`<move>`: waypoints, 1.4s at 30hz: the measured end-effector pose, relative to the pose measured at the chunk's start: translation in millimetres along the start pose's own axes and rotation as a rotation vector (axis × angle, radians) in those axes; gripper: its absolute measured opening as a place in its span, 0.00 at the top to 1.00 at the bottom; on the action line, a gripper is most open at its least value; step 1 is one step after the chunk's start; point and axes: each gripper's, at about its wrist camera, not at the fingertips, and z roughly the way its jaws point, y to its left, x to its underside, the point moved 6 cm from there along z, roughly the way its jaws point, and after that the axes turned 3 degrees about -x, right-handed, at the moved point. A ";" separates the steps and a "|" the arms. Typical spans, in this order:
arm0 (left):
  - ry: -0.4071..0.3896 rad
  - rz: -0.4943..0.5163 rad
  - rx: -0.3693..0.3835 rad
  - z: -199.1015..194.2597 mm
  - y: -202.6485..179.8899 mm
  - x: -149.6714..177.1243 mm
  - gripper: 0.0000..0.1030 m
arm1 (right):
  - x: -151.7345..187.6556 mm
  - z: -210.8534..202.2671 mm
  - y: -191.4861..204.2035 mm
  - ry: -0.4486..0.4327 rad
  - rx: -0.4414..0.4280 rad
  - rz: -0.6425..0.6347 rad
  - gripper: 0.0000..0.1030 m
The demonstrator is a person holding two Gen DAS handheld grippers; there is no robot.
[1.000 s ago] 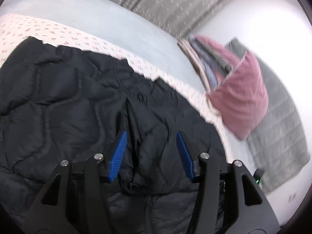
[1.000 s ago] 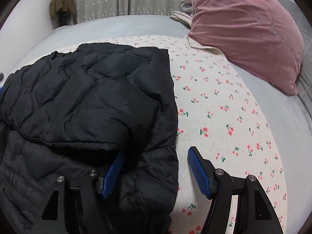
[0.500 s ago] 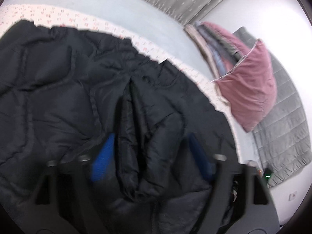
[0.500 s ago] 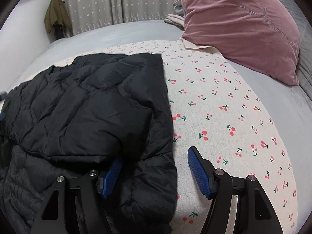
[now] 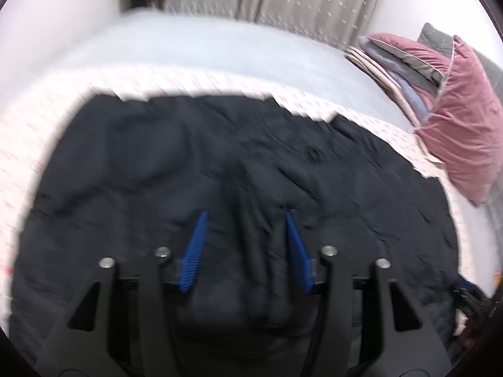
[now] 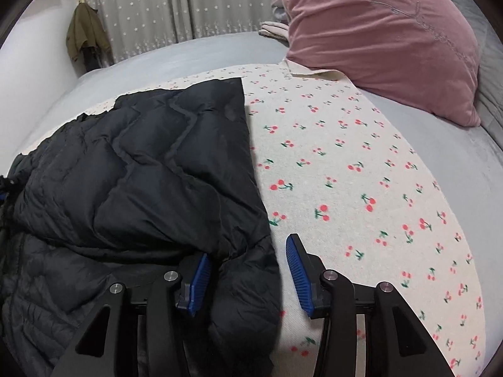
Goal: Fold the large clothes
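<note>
The puffer jacket is spread on a printed sheet, which is laid over the bed. A pillow is set at the far right, on the sheet's corner, with folded bedding stacked behind it. A curtain is hung beyond the bed; a hanging garment is seen far left.

bed gray | curtain star-print | wall white

Both wrist views look closely across one black jacket.
</note>
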 end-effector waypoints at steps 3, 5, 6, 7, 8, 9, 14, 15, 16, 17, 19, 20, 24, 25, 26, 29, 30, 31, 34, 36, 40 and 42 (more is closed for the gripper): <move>-0.064 0.007 -0.042 -16.3 12.4 -10.9 0.47 | 2.2 -2.5 0.3 0.014 0.015 -0.002 0.52; -0.074 0.004 -0.011 -23.6 17.2 -17.0 0.40 | 3.2 -7.3 3.8 0.027 0.033 -0.037 0.51; -0.073 0.002 0.014 -27.1 17.1 -17.0 0.31 | 3.6 -9.0 5.6 0.032 0.040 -0.050 0.51; -0.069 0.000 0.035 -28.9 15.5 -16.7 0.27 | 4.3 -12.2 7.3 0.037 0.052 -0.066 0.50; -0.057 -0.001 0.066 -31.5 13.2 -14.7 0.22 | 5.0 -16.0 8.9 0.040 0.063 -0.079 0.50; -0.044 0.001 0.087 -32.1 10.0 -12.4 0.21 | 6.0 -19.9 10.6 0.043 0.067 -0.088 0.47; 0.067 0.008 0.190 -42.8 2.7 14.1 0.18 | 9.5 -43.5 18.1 0.036 0.055 -0.101 0.37; 0.072 0.002 0.197 -48.8 4.1 19.2 0.16 | 10.6 -48.7 18.5 0.032 0.049 -0.101 0.35; 0.078 -0.006 0.203 -55.5 7.4 24.0 0.15 | 12.2 -56.3 20.2 0.025 0.038 -0.101 0.32; 0.084 -0.016 0.211 -63.5 11.6 29.4 0.13 | 13.6 -61.4 21.6 0.021 0.028 -0.100 0.31; 0.091 -0.030 0.226 -78.3 21.9 39.2 0.11 | 18.8 -73.7 23.8 0.007 -0.020 -0.086 0.27; 0.092 -0.032 0.229 -85.9 26.2 43.8 0.11 | 21.6 -78.6 24.3 0.005 -0.035 -0.080 0.27; 0.071 -0.024 0.208 -113.9 45.5 61.4 0.09 | 32.3 -100.2 24.2 -0.018 -0.045 -0.084 0.26; 0.064 -0.025 0.205 -121.1 51.1 66.7 0.09 | 36.6 -108.5 24.0 -0.031 -0.041 -0.091 0.26; 0.060 -0.026 0.204 -126.6 56.1 70.7 0.09 | 39.6 -113.6 24.9 -0.042 -0.036 -0.099 0.25; 0.063 -0.028 0.204 -140.8 69.7 86.6 0.09 | 48.7 -126.8 26.6 -0.064 -0.020 -0.123 0.24; 0.064 -0.029 0.205 -144.5 73.8 91.3 0.09 | 52.7 -131.6 28.7 -0.069 -0.016 -0.134 0.24; 0.063 -0.030 0.203 -149.3 78.9 98.0 0.09 | 55.9 -135.3 31.0 -0.072 -0.019 -0.140 0.24; 0.066 -0.029 0.191 -157.6 91.9 111.7 0.09 | 61.2 -140.5 36.9 -0.069 -0.043 -0.137 0.23; 0.076 -0.027 0.182 -162.4 102.5 122.3 0.09 | 65.9 -146.3 43.5 -0.060 -0.063 -0.140 0.23; 0.087 -0.030 0.165 -170.3 125.2 139.1 0.09 | 73.2 -159.4 50.4 -0.062 -0.082 -0.148 0.23; 0.092 -0.034 0.149 -172.9 138.6 147.5 0.09 | 78.8 -165.6 52.8 -0.057 -0.087 -0.149 0.23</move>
